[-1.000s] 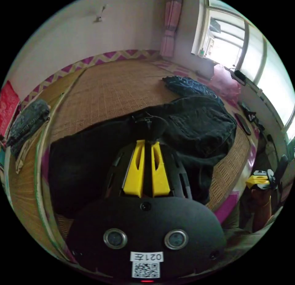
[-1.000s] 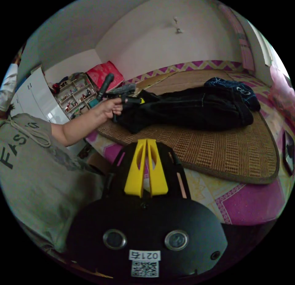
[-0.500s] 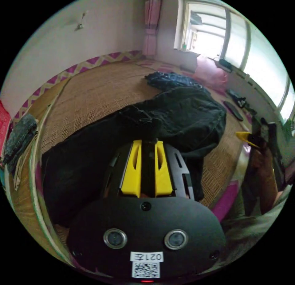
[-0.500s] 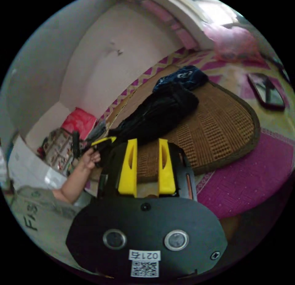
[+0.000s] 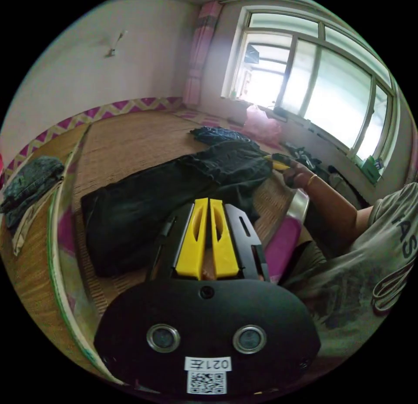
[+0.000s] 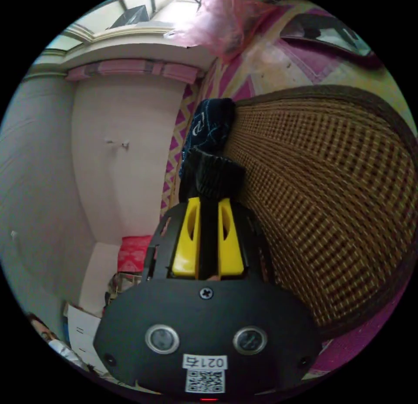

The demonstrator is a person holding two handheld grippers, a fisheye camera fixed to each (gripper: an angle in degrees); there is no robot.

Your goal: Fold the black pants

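Left gripper view: your left gripper (image 5: 208, 201) has its yellow jaws pressed together with nothing between them, poised above the near edge of the black pants (image 5: 165, 195). The pants lie stretched out across the woven mat (image 5: 130, 138) that covers the bed, one end toward the lower left of this view, the bunched end toward the window (image 5: 313, 90). Your right gripper (image 5: 274, 162) reaches that bunched end, held in your right hand (image 5: 298, 175); its yellow tip touches the fabric, though from here you cannot tell how its jaws stand. A dark blue garment (image 5: 215, 135) lies just beyond the pants, a pink bag (image 5: 261, 125) sits near the window, and a folded grey garment (image 5: 30, 184) rests at the left of the mat. Right gripper view: your right gripper (image 6: 208, 201) has its jaws slightly parted, and a thick fold of the black pants (image 6: 213, 177) sits at the jaw tips and runs down into the gap, pinched between them. The dark blue garment (image 6: 211, 123) lies just past the pants, touching them, beside the woven mat (image 6: 331, 195). The pink bag (image 6: 226, 20) is seen at the top of this view.
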